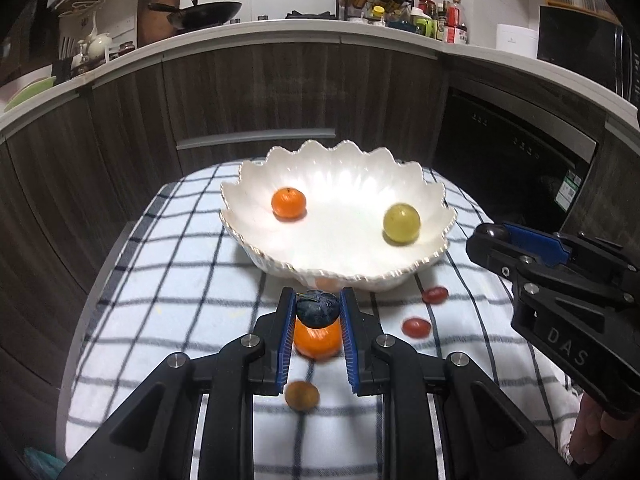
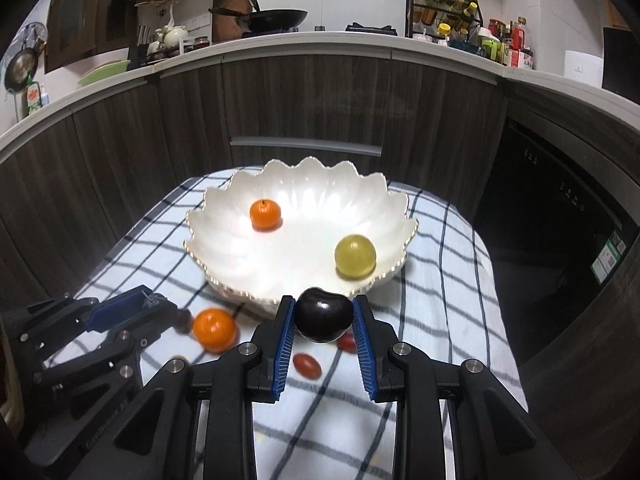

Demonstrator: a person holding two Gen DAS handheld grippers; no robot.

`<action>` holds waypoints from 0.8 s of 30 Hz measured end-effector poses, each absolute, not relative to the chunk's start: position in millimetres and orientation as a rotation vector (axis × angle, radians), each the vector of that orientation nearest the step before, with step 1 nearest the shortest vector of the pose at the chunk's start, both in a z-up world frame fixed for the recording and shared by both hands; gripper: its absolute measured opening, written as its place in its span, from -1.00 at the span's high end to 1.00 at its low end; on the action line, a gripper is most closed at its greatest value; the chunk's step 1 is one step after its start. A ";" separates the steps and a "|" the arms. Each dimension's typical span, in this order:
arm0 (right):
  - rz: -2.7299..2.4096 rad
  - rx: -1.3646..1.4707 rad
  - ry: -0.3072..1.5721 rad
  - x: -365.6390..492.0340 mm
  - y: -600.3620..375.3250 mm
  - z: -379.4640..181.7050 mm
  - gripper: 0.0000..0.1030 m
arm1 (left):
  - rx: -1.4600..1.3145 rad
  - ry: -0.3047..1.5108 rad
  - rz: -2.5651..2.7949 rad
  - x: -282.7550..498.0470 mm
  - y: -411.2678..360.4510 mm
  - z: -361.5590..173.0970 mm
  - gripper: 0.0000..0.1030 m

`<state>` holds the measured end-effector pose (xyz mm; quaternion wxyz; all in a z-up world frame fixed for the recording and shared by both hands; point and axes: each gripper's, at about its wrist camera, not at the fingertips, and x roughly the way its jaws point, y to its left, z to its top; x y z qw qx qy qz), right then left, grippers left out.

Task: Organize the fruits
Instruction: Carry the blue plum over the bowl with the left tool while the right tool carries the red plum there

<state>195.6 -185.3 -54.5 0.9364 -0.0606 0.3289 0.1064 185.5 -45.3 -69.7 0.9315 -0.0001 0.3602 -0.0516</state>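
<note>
Left hand-held gripper (image 1: 318,309) is clamped on a small dark blue, dusty-skinned fruit (image 1: 318,308), pinched between the tips of its blue ribbed pads and held just short of the near rim of the white scalloped bowl (image 1: 256,184). Right hand-held gripper (image 2: 323,316) is likewise closed around a glossy, near-black cherry-like fruit (image 2: 323,315), gripped at its fingertips and hanging just in front of the bowl's near edge. Inside the bowl lie a small orange mandarin (image 1: 288,203) on the left and a yellow-green grape (image 1: 401,218) on the right, well apart from each other. On the checked cloth (image 1: 168,280) that covers the tabletop, a second mandarin (image 2: 214,329) sits near the bowl's near-left side; in the left wrist view it shows directly beneath the held blue fruit. Two red cherry tomatoes (image 1: 435,294) (image 1: 416,327) lie on the cloth to the right of it, near the bowl, and a small brownish round fruit (image 1: 302,396) rests nearer still, between the left gripper's fingers in that view. Seen from the right wrist, the left gripper comes in from the left with its tip close beside the loose mandarin. Behind the tabletop run dark wooden cabinets under a pale kitchen counter (image 2: 320,46) carrying a wok (image 2: 276,18) and a spice rack (image 2: 444,8).
</note>
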 end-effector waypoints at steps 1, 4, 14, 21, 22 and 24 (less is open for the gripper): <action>0.216 -0.124 0.670 197.9 -184.3 -52.7 0.42 | -0.002 0.737 -0.114 189.1 -43.3 -67.7 0.56; 0.214 -0.125 0.663 203.7 -180.1 -48.7 0.42 | -0.011 0.728 -0.127 199.3 -36.6 -60.3 0.56; 0.200 -0.114 0.661 223.5 -170.1 -40.3 0.41 | 0.033 0.718 -0.181 232.3 -32.2 -46.8 0.56; 0.195 -0.121 0.661 235.7 -164.5 -37.5 0.41 | 0.051 0.730 -0.202 251.8 -29.0 -47.0 0.56; 0.193 -0.121 0.662 237.6 -163.8 -37.5 0.41 | 0.052 0.732 -0.204 253.6 -28.3 -47.7 0.56; 0.187 -0.120 0.665 241.5 -162.5 -37.5 0.41 | 0.055 0.734 -0.205 256.8 -25.8 -49.3 0.56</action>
